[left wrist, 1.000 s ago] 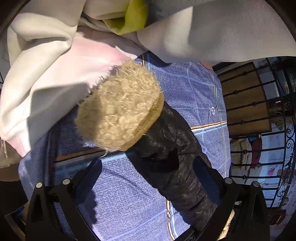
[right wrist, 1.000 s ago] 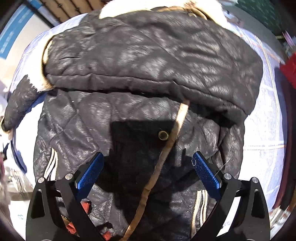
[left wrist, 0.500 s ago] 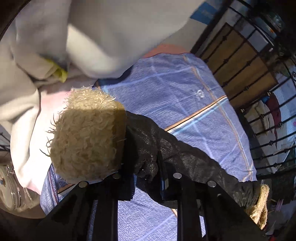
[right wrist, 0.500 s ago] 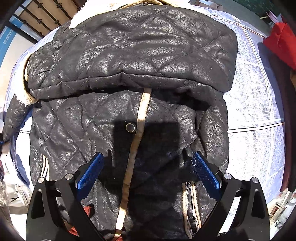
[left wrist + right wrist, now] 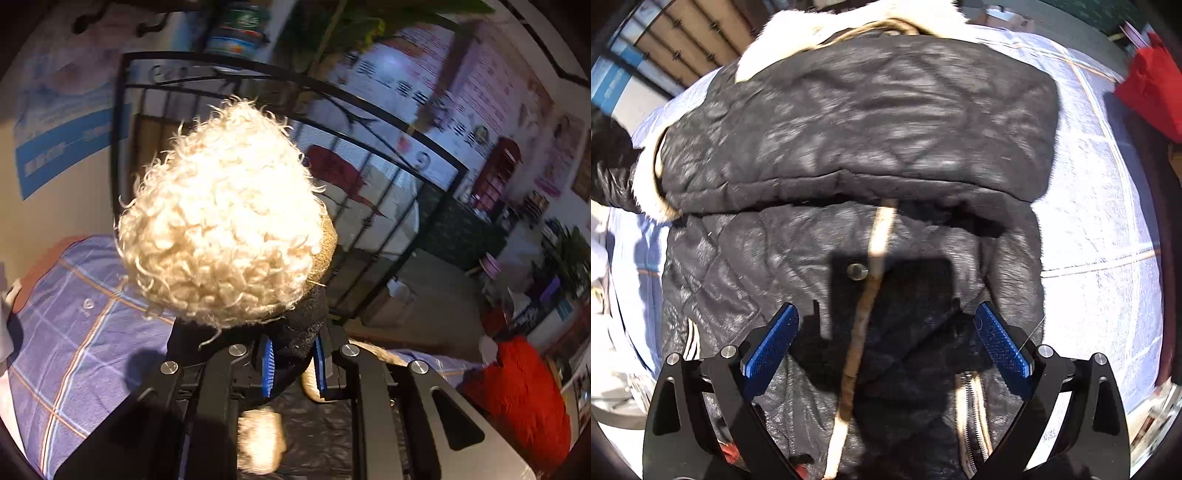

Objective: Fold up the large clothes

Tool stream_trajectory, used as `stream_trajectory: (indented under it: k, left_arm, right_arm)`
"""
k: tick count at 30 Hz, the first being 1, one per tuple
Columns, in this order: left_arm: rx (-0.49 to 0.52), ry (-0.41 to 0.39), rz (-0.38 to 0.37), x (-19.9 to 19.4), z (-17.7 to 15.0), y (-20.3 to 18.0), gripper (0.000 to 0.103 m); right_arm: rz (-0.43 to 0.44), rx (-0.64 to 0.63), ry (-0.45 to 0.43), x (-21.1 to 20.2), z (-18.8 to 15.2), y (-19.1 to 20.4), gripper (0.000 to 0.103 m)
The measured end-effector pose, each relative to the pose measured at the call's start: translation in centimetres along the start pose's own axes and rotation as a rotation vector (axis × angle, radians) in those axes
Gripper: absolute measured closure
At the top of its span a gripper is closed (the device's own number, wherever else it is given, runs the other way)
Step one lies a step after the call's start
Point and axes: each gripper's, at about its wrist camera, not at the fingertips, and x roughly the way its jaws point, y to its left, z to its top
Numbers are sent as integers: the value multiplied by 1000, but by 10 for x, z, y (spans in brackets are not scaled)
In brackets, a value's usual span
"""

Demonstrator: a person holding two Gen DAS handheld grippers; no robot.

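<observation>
A black quilted jacket (image 5: pixel 857 122) with cream fleece trim lies spread on a blue checked sheet (image 5: pixel 1089 206), one sleeve folded across its chest. My right gripper (image 5: pixel 886 332) hangs open straight above the front, over the tan placket strip (image 5: pixel 871 273) and a snap button (image 5: pixel 855 272). In the left wrist view my left gripper (image 5: pixel 293 363) is lifted, its jaws closing with the blue pads pressed on the black sleeve (image 5: pixel 303 317) just behind the curly fleece cuff (image 5: pixel 225 236). That raised sleeve (image 5: pixel 609 166) shows at the left edge of the right wrist view.
A red garment (image 5: pixel 524 391) lies at the sheet's right side, seen again as a red garment (image 5: pixel 1148 70) in the right wrist view. A black metal railing (image 5: pixel 369 206) stands behind the bed. Pale clothes (image 5: pixel 598 258) are heaped at the left.
My left gripper shut on the sleeve behind the cuff, rolled, and lifted it high off the sheet. The right gripper stayed open and drifted slightly over the jacket front.
</observation>
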Motion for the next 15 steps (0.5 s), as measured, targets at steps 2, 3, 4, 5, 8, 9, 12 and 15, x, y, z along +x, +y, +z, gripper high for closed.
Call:
stream_trajectory:
  k: [2,3,4,5,8,9,12,15]
  left_arm:
    - [79,42,-69,15,-14,-49,87]
    - [118,82,-102,25,-26,-74,87]
    - [141,117,-121,37,-37,-90,87]
    - [175,167,-146,52,-54,-112,87]
    - [304,287,-146,96,-106,-158,87]
    - [344,336,-140,113,-121,-168,87]
    - [451,493,-108,167,-162,-186,86]
    - [558,600,-64,202,-199,-192,82]
  right_arm:
    - [-4,37,-5,-4,0,-15,8]
    - [-7,60,-9,-6,0,-24,8]
    - [-7,76,-12,-8,0,-31,8]
    - [-8,91,-15,-9,0,-37,8]
    - [-18,135,-21,-12,-1,-60,8]
    - [-23,152,-20,-12,-1,-68,8]
    - [-37,201,-17,-13,-3,-94,8]
    - [-56,227,-20,-15,-6,-107,8]
